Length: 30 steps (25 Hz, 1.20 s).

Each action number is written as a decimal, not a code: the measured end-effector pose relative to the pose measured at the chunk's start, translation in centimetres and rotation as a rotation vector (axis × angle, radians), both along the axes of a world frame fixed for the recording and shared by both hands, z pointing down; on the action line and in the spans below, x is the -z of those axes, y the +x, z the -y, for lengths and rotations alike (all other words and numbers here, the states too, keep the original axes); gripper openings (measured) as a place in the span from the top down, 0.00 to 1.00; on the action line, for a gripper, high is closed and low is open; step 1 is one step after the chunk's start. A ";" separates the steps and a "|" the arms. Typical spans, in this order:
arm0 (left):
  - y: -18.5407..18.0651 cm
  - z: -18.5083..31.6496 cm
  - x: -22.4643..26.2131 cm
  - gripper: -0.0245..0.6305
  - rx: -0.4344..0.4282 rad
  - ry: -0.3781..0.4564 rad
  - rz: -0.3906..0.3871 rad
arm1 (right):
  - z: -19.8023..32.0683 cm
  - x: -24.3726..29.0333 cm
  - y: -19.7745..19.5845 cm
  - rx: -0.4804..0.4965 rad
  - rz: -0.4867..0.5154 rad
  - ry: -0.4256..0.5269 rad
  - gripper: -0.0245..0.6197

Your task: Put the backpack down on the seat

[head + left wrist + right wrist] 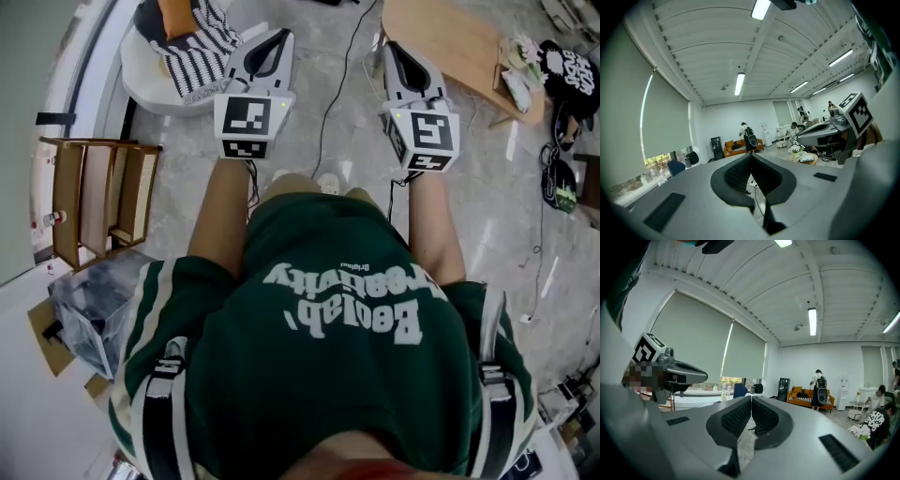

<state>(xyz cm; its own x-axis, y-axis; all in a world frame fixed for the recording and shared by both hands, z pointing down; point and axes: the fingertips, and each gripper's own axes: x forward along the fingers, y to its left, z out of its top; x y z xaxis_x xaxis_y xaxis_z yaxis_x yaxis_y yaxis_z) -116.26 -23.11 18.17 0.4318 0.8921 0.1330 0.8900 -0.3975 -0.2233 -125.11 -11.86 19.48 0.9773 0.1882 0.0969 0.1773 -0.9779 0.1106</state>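
pale marbled floor (337,122) runs through a bright open room. one white round seat (141,73) sits at 11 o'clock, one wooden desk (450,47) at 1, one wooden shelf (94,197) at 9. two backpack straps (167,398) lie over the person's shoulders, well apart from the seat. two grippers, left gripper (279,36) and right gripper (389,45), both have their fingers clenched on nothing.

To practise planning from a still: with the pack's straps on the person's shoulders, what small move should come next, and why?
Probably draw the left claw back to the left shoulder strap and open it. It and the right claw are shut, empty and held out ahead; the straps are not yet slipped off, and the white seat stands ahead to the left.
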 end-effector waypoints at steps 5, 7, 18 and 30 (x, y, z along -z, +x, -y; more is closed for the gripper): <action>0.3 -0.1 -0.1 0.93 0.002 0.002 -0.001 | 0.0 -0.2 -0.1 -0.001 0.000 -0.005 0.91; 0.2 0.0 0.1 0.93 0.005 0.003 -0.004 | -0.1 -0.2 -0.1 0.001 -0.002 -0.004 0.91; 3.0 -0.1 0.3 0.93 0.012 0.016 -0.011 | -0.4 -0.5 2.9 0.017 -0.017 0.014 0.91; 17.2 -6.2 -1.5 0.93 -0.014 0.018 -0.003 | -6.5 -2.5 16.2 -0.010 0.023 0.007 0.91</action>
<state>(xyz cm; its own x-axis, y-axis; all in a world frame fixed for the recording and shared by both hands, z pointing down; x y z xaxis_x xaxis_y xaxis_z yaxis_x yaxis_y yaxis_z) -99.02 -16.86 19.66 0.4199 0.8955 0.1476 0.8947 -0.3812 -0.2330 -108.87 -5.33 21.97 0.9729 0.1976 0.1202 0.1850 -0.9768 0.1081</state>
